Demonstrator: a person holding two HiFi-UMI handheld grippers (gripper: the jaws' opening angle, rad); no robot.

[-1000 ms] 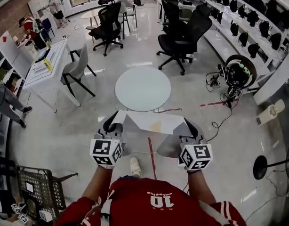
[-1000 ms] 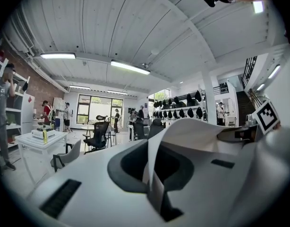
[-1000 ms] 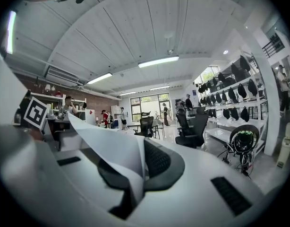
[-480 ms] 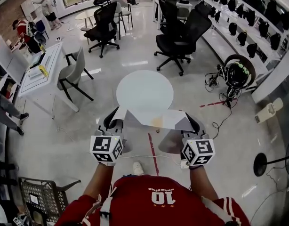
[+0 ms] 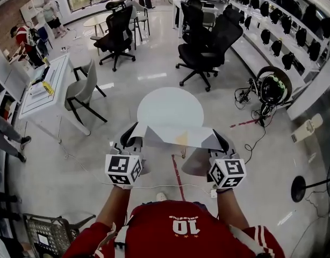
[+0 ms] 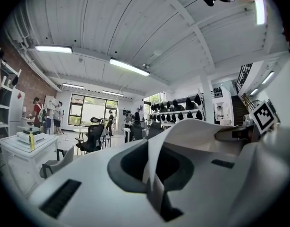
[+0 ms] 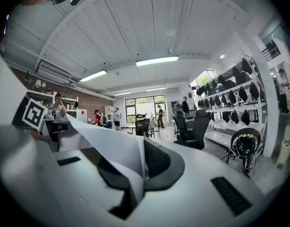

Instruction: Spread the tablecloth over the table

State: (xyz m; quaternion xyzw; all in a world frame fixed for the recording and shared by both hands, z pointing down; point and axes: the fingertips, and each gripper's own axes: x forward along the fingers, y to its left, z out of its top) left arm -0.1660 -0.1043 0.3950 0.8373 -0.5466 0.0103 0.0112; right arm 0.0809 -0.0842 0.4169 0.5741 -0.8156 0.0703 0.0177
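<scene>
A white tablecloth hangs stretched between my two grippers, just short of the round white table. My left gripper is shut on the cloth's left corner, and in the left gripper view the tablecloth runs off to the right from my left gripper. My right gripper is shut on the right corner. In the right gripper view the tablecloth folds out leftward from my right gripper. The cloth sags below the held edge, with a faint yellowish stain near its middle.
Black office chairs stand beyond the table, and a grey chair by a white desk sits at the left. Cables and a helmet on a stand lie on the floor at the right. A wire crate is near my left.
Both grippers have carried the cloth forward toward the round table, which now sits closer to the held edge. The grip on both corners is unchanged.
</scene>
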